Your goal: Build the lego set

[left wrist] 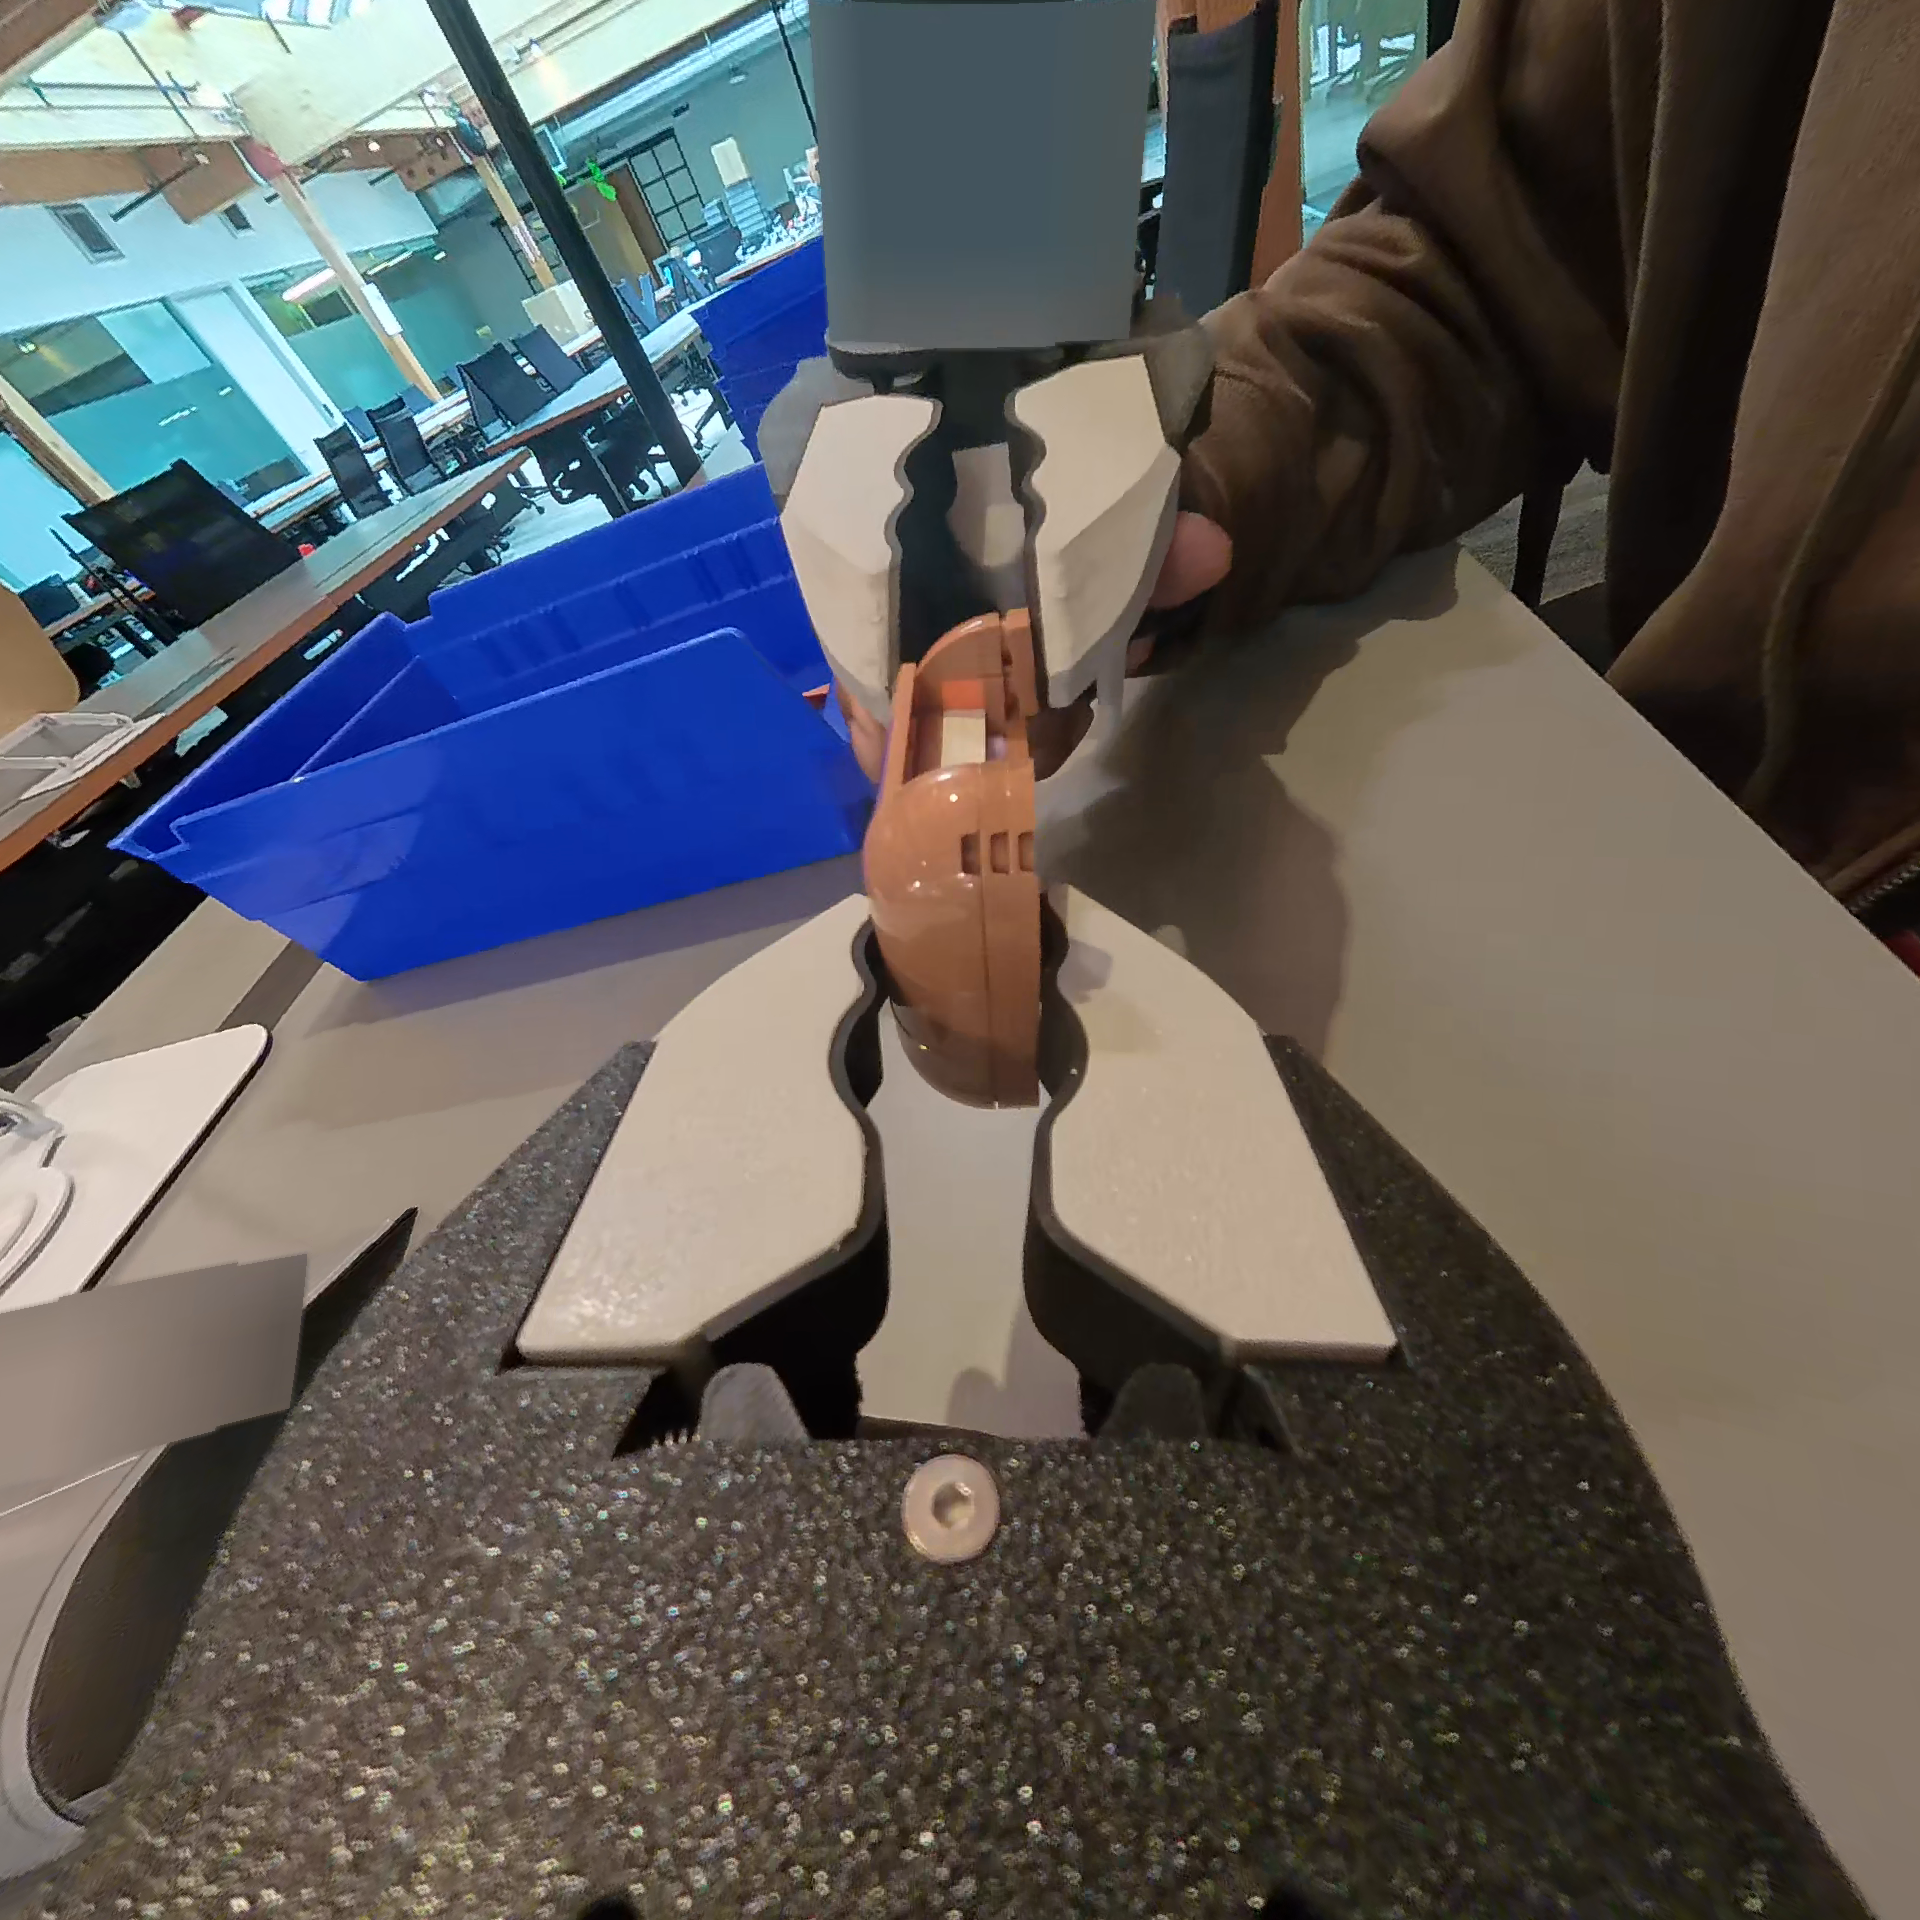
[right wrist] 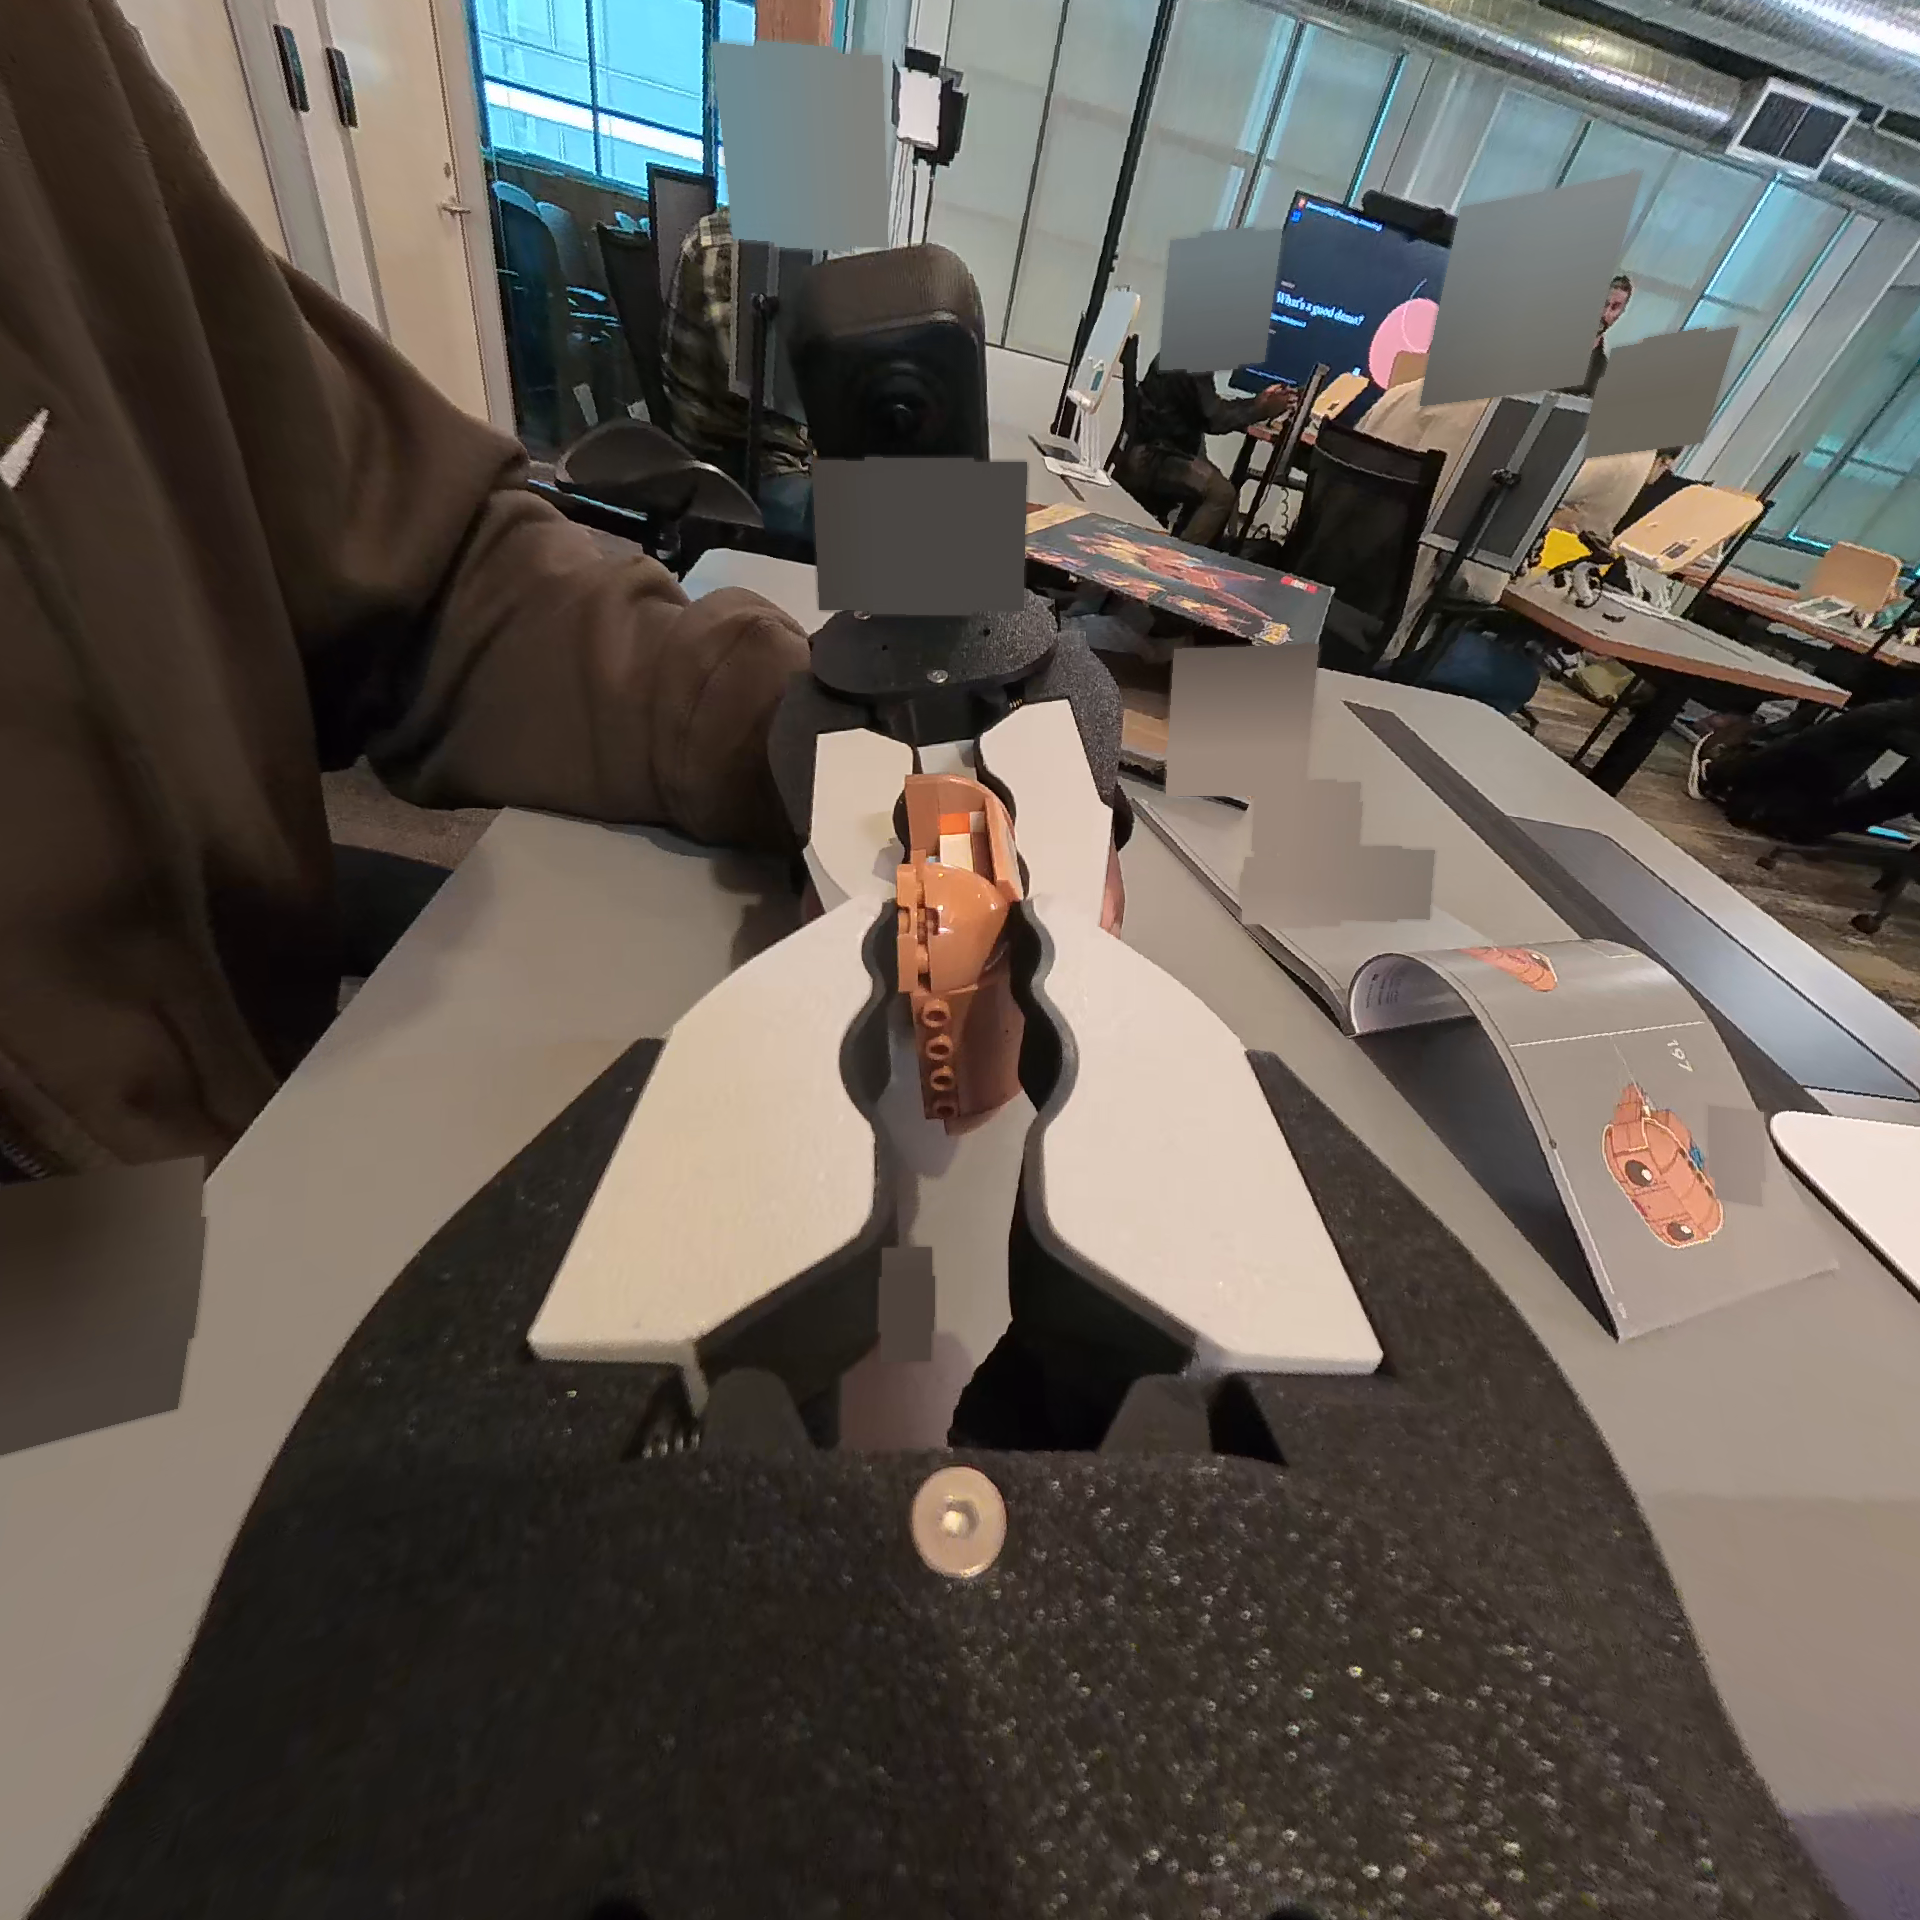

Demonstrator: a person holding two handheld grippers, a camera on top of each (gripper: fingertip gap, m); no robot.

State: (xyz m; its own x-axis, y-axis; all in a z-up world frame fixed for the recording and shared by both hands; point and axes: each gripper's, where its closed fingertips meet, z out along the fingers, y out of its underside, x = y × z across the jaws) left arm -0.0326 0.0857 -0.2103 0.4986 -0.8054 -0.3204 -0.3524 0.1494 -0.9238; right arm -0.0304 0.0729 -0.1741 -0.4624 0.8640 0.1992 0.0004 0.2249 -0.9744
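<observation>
Tongs, left [left wrist: 961, 997] and right [right wrist: 951, 997], both clench a rounded tan-brown lego build [left wrist: 956, 935].

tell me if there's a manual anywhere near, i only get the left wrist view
Observer: Yes, an open instruction booklet lies on the table to the right of the tongs, with one page curled up.
Operator: what's on that page
Observer: A drawing of a rounded orange-brown model.
Operator: what is the far gripper holding, it's hidden here
Observer: The right tongs are shut on a darker brown piece with a row of round holes. It is joined to the brown shell.
</observation>
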